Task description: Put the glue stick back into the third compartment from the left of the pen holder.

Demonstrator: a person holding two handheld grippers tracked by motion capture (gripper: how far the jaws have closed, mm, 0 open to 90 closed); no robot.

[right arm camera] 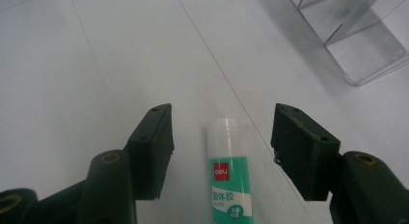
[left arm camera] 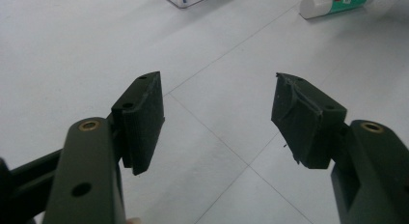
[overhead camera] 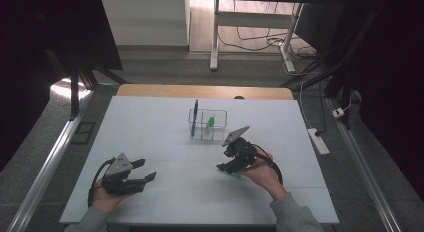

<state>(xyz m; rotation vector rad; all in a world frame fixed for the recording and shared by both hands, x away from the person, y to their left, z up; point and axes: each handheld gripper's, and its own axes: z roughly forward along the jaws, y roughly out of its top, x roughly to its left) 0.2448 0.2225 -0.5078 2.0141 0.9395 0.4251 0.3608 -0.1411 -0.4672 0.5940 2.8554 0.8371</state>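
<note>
The glue stick is lying flat on the tabletop, not yet gripped. On the left, you are resting your left gripper with jaws apart and empty. On the right, you are straddling the stick with your right gripper, jaws apart; gripping and moving it to the clear organizer likely remain.

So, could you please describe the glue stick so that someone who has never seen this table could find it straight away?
Start at the white table and find the clear plastic organiser near its middle. Nearer the person from it, the right gripper has its open jaws on either side of the glue stick, which lies flat. It is a small tube with a white cap and a green-and-white label, unlike the upright blue pen in the organiser.
</note>
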